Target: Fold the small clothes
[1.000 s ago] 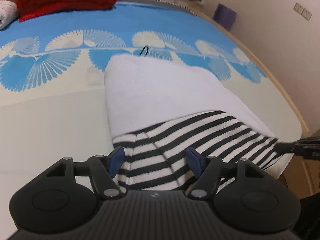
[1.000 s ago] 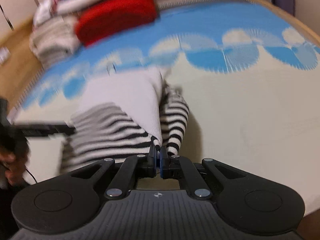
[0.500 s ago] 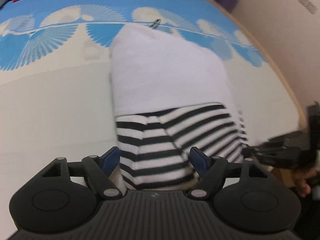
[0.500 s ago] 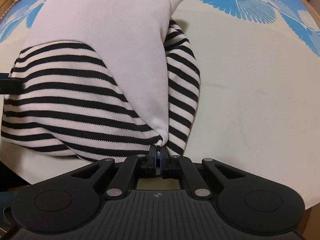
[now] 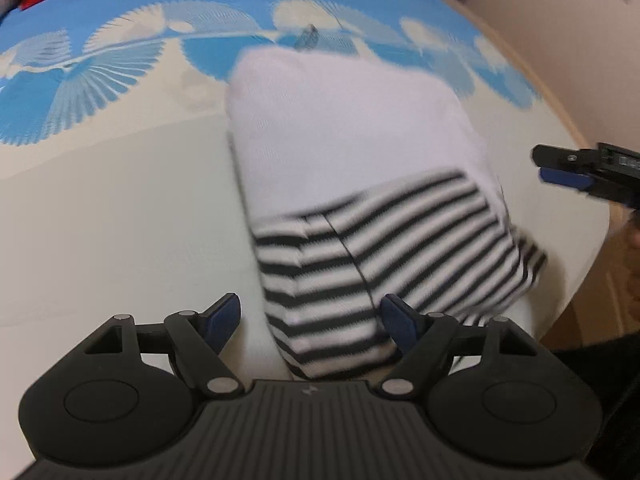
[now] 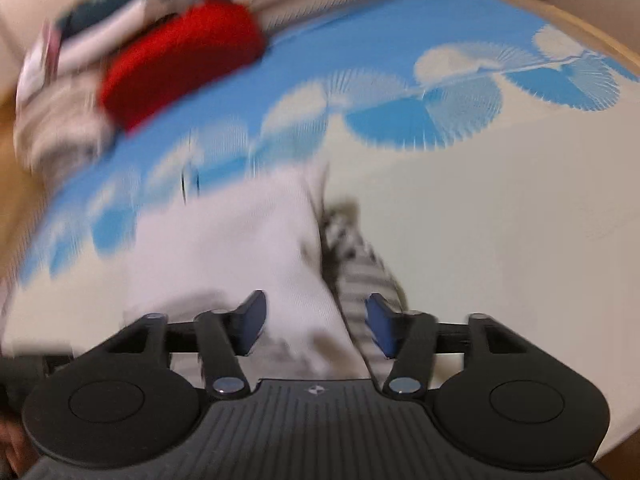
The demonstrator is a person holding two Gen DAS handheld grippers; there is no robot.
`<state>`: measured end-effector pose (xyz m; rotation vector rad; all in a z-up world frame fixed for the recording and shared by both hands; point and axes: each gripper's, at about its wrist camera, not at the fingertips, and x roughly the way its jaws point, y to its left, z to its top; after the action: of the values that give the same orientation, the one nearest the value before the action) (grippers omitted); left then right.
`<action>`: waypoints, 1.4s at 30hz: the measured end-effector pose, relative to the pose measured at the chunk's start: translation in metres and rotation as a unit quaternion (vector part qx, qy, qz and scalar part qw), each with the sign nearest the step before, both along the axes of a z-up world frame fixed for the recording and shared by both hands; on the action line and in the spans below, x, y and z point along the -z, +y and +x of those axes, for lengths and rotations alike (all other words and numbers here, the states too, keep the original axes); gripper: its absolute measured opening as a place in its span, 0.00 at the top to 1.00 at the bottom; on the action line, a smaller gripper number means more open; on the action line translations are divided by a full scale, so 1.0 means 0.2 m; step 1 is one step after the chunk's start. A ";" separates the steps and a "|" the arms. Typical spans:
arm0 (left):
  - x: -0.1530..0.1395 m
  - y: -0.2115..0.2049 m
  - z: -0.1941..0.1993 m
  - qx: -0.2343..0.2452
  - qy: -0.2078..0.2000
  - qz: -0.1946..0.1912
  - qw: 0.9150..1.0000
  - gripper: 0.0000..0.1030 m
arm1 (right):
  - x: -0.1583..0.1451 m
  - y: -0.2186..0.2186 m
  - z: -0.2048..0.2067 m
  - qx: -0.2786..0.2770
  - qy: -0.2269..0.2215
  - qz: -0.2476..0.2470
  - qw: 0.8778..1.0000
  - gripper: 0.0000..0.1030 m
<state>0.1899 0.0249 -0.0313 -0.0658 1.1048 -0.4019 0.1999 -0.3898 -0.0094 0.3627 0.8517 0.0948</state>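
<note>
Blue-and-cream fan-patterned cloth point(image 5: 100, 184) carries the folded striped garment point(image 5: 360, 184); both claws, left point(image 5: 310, 320) and right point(image 6: 316, 320), gape wide.

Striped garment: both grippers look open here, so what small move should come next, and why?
Probably a check, then lifting both grippers clear. The garment lies folded on the table, white part over stripes. The left gripper and right gripper are open, gripping nothing. An alternative is a pat: the striped edge looks bunched on its right side, though blur hides detail.
</note>
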 end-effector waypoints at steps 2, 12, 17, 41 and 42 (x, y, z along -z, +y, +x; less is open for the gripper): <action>-0.01 0.04 0.01 -0.018 -0.002 -0.008 1.000 0.21 | 0.03 -0.01 0.10 0.024 0.007 0.026 0.999 0.43; -0.05 0.12 0.06 -0.057 -0.009 -0.042 0.997 0.21 | 0.15 0.09 0.33 0.078 0.016 0.060 0.995 0.98; -0.05 0.04 0.04 -0.030 -0.009 -0.059 0.998 0.21 | 0.26 0.10 0.37 0.118 0.081 -0.032 0.989 0.99; 0.06 0.15 0.39 -0.123 0.080 -0.149 0.978 0.19 | 0.22 -0.02 0.16 0.032 0.087 -0.068 0.993 0.43; 0.11 0.16 0.43 -0.134 0.091 -0.169 0.972 0.18 | 0.22 -0.05 0.16 0.040 0.079 -0.052 0.995 0.41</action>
<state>0.2752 0.0579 -0.0524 -0.5560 1.1801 -0.3419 0.2315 -0.3991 -0.0526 0.3088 0.9936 -0.0528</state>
